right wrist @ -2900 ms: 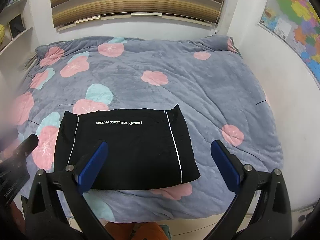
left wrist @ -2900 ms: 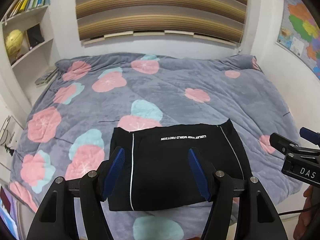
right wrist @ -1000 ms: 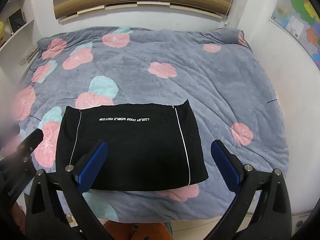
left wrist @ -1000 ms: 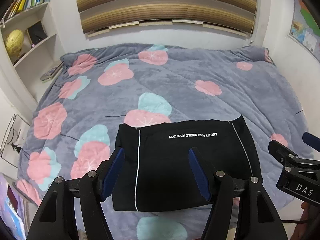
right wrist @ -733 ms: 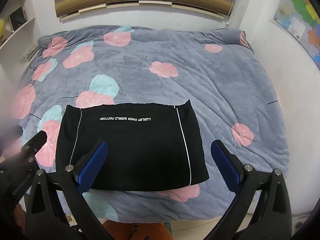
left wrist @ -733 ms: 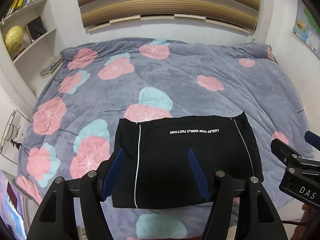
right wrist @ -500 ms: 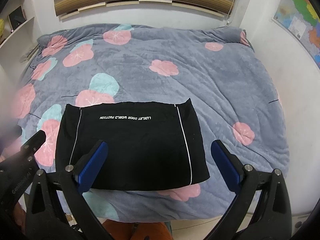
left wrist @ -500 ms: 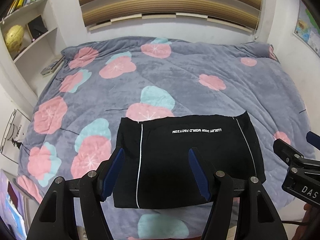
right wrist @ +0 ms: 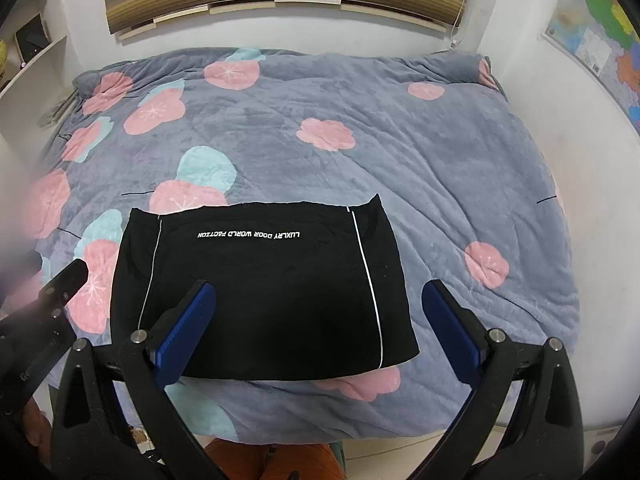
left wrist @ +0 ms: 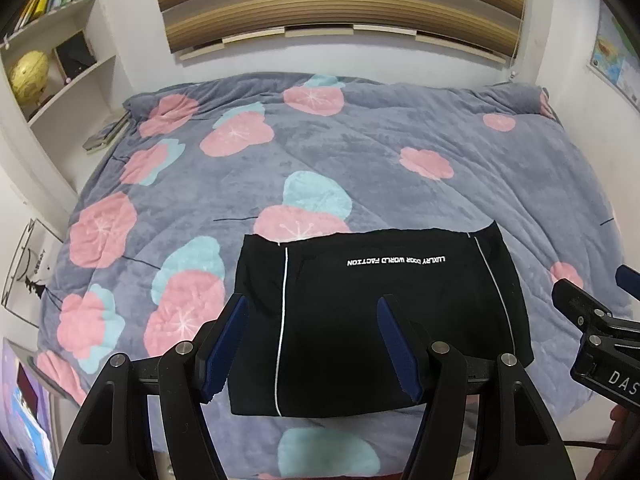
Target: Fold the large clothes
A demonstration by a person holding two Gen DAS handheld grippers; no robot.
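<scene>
Jaws apart above folded garment

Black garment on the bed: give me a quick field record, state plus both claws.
garment: black garment, folded into a flat rectangle, white side stripes, white lettering near far edge
surface: grey floral blanket, garment near its front edge
left claw: left claw, open, above garment, not touching
right claw: right claw, open, above garment, holding nothing
background: shelves with globe, wall map
</scene>
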